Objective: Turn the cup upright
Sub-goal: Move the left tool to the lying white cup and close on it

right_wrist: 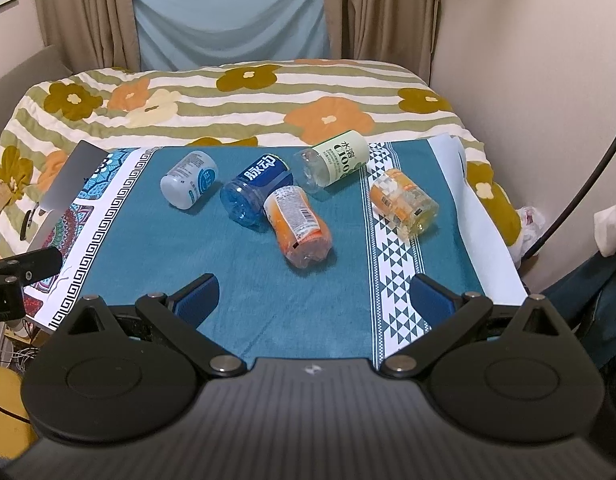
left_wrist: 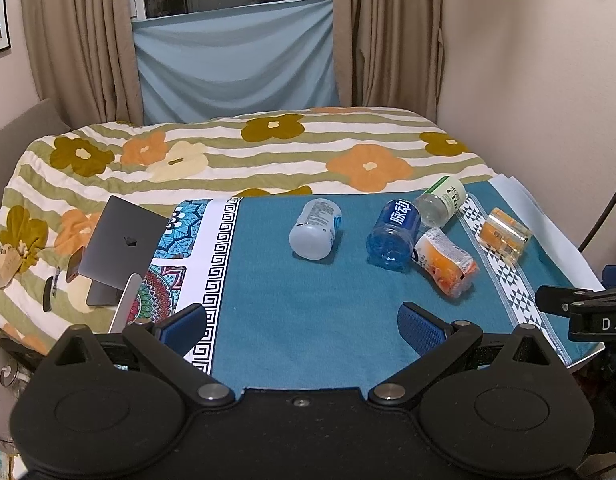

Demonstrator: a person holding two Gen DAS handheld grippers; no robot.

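Note:
Several cut-bottle cups lie on their sides on the teal cloth [left_wrist: 308, 312]: a white one [left_wrist: 315, 229] [right_wrist: 190, 185], a blue one [left_wrist: 393, 235] [right_wrist: 254, 190], an orange one [left_wrist: 445, 262] [right_wrist: 298, 226], a clear one with a green label [left_wrist: 441, 202] [right_wrist: 331, 166] and a yellow one [left_wrist: 504, 234] [right_wrist: 403, 202]. My left gripper [left_wrist: 304, 328] is open and empty, near the table's front edge, well short of the cups. My right gripper [right_wrist: 313, 300] is open and empty, just in front of the orange cup.
A grey laptop [left_wrist: 122, 248] stands on a stand at the table's left edge. A bed with a flowered blanket [left_wrist: 236, 156] lies behind the table. A wall is to the right. The other gripper's body [left_wrist: 579, 308] pokes in at the right edge.

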